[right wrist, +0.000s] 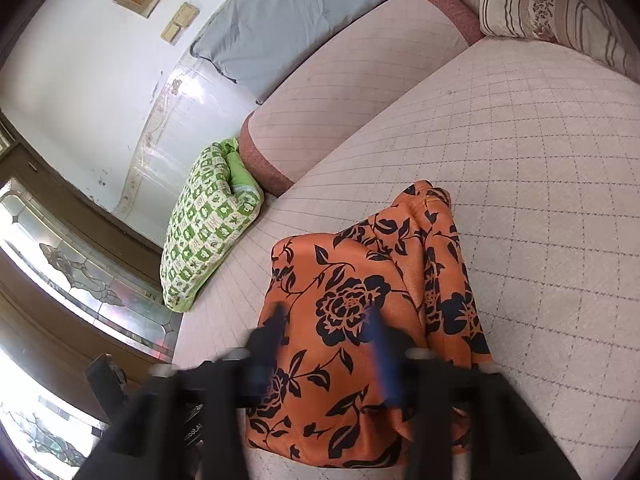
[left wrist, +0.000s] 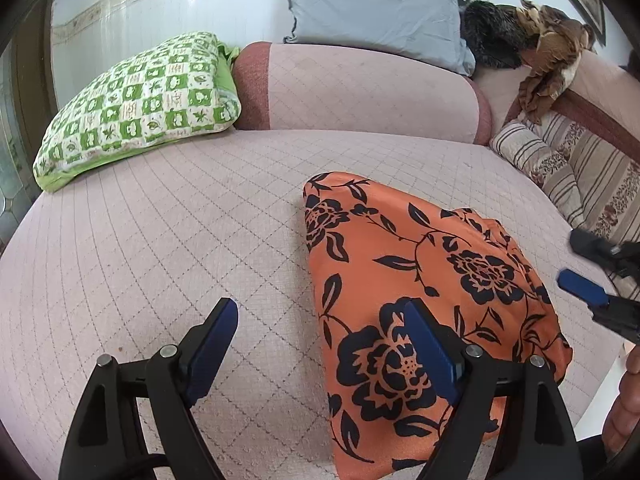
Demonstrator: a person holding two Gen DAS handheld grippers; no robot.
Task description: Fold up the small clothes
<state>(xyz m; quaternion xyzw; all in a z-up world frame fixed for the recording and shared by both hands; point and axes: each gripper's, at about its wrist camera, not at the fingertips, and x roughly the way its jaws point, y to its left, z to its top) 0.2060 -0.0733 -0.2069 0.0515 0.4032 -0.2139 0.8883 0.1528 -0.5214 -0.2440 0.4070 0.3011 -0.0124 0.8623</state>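
Note:
An orange garment with black flowers [left wrist: 404, 280] lies folded on the quilted pink sofa seat [left wrist: 160, 240]. My left gripper [left wrist: 320, 312] is open and empty above the seat, its right finger over the garment's near left part. My right gripper [left wrist: 576, 260] shows at the right edge of the left wrist view, open, just right of the garment. In the right wrist view the garment [right wrist: 360, 312] lies right ahead, and my right gripper [right wrist: 326, 320] hovers over its near part, blurred, jaws apart and holding nothing.
A green checked pillow [left wrist: 140, 108] lies at the seat's back left. The pink backrest [left wrist: 360, 88] carries a grey pillow [left wrist: 376, 8] and dark and brown clothes [left wrist: 548, 52]. A striped cushion [left wrist: 560, 160] sits at the right. A glass door [right wrist: 60, 280] stands beside the sofa.

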